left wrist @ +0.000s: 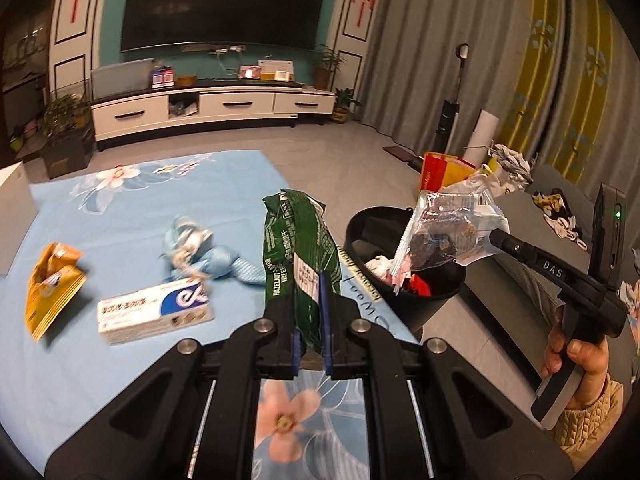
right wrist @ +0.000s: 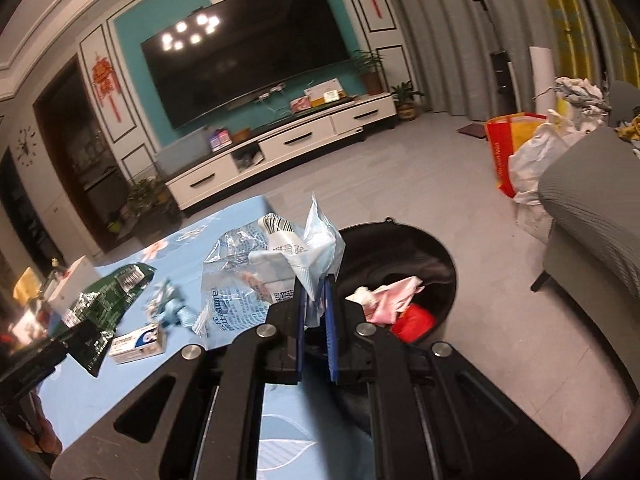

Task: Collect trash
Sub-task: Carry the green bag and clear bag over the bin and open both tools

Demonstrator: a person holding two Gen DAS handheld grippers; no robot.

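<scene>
Bin (left wrist: 404,276) sits lower right of our left gripper (left wrist: 311,304), clamped on green wrapper (left wrist: 298,240); right gripper (right wrist: 316,304), pinching clear wrapper (right wrist: 276,264), is nearer.

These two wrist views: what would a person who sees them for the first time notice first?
Most striking is that both grippers carry trash: the left gripper is shut on a green wafer wrapper, and the right gripper is shut on a crumpled clear plastic wrapper. Just right of the blue floral cloth stands a black bin, already holding pink and red scraps. A yellow packet and a white box lie on the cloth.
</scene>
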